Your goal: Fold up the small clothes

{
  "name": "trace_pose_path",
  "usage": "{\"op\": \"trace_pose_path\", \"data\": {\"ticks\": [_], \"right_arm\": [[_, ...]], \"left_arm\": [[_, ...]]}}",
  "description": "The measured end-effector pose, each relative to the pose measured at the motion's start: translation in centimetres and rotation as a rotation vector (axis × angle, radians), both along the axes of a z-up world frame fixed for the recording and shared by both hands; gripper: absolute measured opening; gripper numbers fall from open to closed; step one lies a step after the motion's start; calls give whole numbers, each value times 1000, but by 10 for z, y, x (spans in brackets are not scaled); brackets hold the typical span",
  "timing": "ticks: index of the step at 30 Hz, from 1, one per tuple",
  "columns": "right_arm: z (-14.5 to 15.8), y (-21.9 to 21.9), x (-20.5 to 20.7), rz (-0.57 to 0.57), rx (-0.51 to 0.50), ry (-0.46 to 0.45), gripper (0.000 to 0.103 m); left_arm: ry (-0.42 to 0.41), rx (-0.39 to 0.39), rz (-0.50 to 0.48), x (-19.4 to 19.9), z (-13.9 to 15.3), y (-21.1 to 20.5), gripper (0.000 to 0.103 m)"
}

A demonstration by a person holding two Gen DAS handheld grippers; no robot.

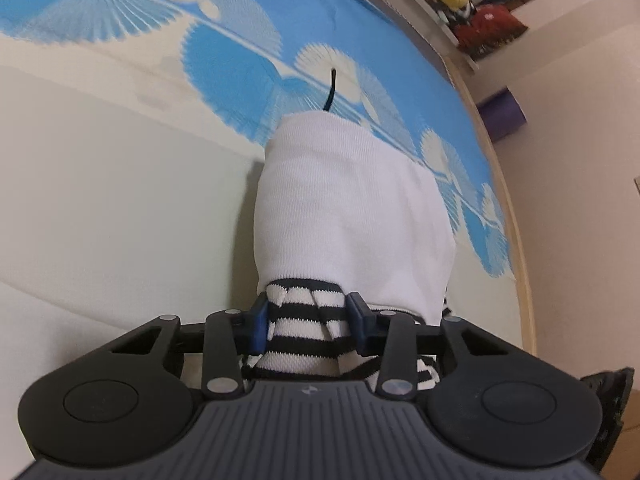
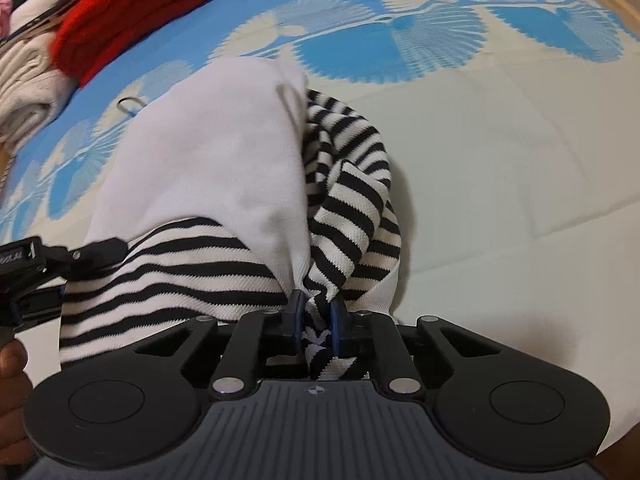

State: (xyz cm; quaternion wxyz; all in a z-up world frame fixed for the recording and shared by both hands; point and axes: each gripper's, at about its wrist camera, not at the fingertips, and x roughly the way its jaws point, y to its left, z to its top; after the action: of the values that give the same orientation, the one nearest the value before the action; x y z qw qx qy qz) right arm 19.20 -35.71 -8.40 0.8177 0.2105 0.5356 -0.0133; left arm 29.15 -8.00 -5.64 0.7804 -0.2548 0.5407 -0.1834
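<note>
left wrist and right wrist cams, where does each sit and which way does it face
Left wrist: on the left tongs, looking down along them at the striped garment they pinch; no body shows.
Right wrist: on the right tongs, looking down at the same garment, pinched; a hand shows at left.
Shared: the garment, the blue-patterned bedspread, the red knit.

A white garment [image 2: 208, 152] with black-and-white stripes lies on a blue-and-cream fan-patterned bedsheet [image 2: 480, 40].

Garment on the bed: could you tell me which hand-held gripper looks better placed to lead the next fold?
Probably right: its hand-held gripper pinches the garment at a gathered corner; the left holds a thicker striped bunch.
</note>
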Motion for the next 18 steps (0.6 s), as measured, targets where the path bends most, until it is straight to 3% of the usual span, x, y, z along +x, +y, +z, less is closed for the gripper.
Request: {"op": "trace_pose_path", "data": {"ticks": [4, 8, 11, 18], "right_arm": [[8, 27, 0, 68, 45, -19, 3], [19, 56, -3, 147, 121, -58, 3], [19, 70, -3, 176, 93, -34, 3], [14, 78, -7, 187, -30, 8, 3]], "left_arm": [[-20, 68, 43, -4, 18, 34, 43], [-11, 101, 124, -11, 28, 75, 42], [2, 135, 175, -15, 33, 101, 37], [-1, 155, 203, -31, 46, 131, 42]]}}
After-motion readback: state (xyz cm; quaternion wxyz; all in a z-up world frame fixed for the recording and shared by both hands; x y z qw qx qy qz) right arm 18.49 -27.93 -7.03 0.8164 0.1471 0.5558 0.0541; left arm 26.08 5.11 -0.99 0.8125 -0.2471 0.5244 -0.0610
